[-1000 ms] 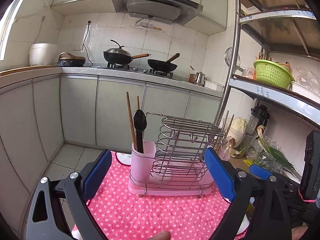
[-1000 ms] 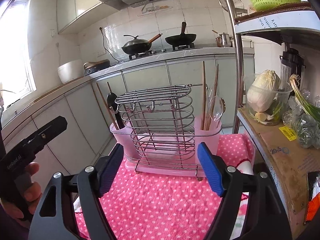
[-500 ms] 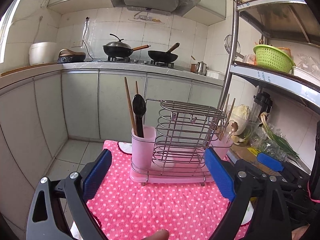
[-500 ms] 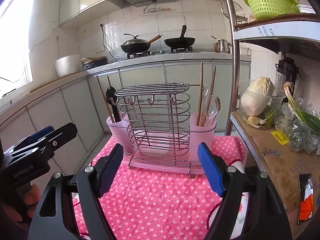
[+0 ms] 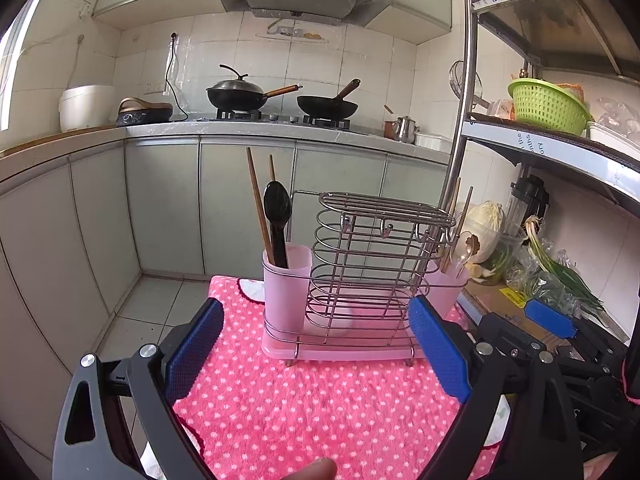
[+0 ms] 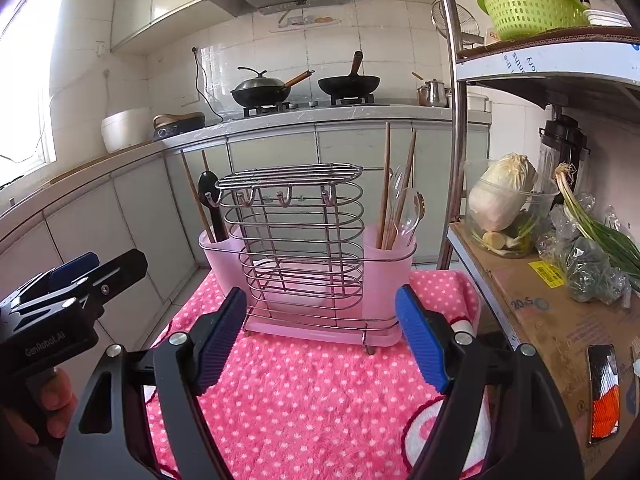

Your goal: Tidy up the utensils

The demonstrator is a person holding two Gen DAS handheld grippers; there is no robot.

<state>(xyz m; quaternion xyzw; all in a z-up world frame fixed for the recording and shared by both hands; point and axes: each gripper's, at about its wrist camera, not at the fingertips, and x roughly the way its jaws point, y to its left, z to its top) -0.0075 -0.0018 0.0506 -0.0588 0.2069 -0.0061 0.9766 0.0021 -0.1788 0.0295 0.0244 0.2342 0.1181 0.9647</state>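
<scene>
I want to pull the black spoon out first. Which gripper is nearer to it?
Left, as far as the views show. The left gripper sits open just short of the pink cup holding the black spoon. The right gripper faces the rack's other end.

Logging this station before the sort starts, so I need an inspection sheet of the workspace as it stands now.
Surface: pink polka-dot cloth, bare in front.
Job's things: wire utensil rack with two pink cups; left cup holds chopsticks and a black spoon; right cup holds chopsticks and spoons.
Clutter: cabbage, scallions, cardboard box at the right.
Grippers: left gripper and right gripper open, empty.
Cables: one on the wall.
Surroundings: stove with two woks.
</scene>
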